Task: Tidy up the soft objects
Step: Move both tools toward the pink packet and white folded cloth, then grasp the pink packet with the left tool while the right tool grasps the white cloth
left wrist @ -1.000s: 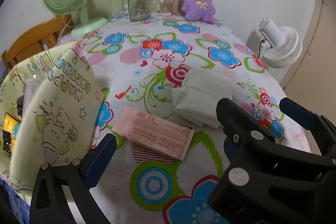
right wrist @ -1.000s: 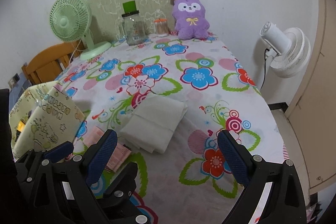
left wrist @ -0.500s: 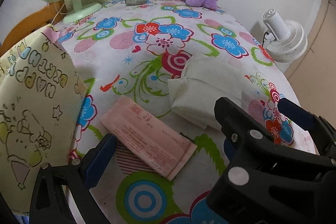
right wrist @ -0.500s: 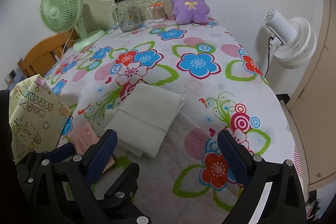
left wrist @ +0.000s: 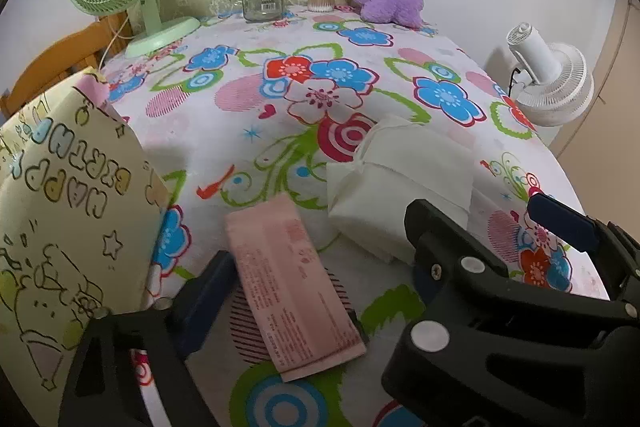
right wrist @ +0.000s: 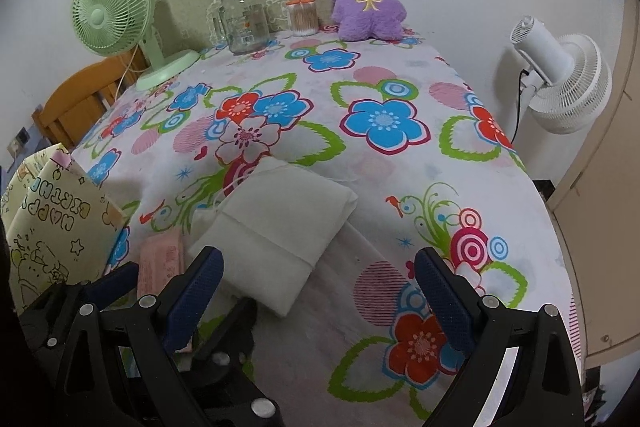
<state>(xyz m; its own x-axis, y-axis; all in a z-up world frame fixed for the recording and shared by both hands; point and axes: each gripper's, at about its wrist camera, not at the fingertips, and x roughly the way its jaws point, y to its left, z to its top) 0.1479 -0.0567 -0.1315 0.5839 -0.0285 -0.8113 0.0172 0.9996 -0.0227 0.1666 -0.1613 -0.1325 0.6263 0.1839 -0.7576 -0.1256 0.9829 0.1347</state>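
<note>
left gripper (left wrist: 316,291) wide open, low over the tabletop (left wrist: 248,131), jaws straddling the pink packet (left wrist: 292,291) that lies flat at the near edge; nothing held. right gripper (right wrist: 320,279) also wide open and empty, its left pad just beside the near corner of the white folded cloth pack (right wrist: 276,231), not clearly touching. pink packet sits just left of the white pack, both near side of tabletop. yellow birthday gift bag (left wrist: 68,227) stands at near left, mouth not readable from here. purple plush (right wrist: 366,1) far end against the wall, next to cotton swab jar (right wrist: 303,15) and glass mason jar (right wrist: 242,23); green desk fan (right wrist: 116,19) far left. step looks like approach/pre-grasp on the pink packet with the left. next move likely needs lowering, closing on the thin flat packet edge, thin so may slip; bag is probably the drop spot, a guess
</note>
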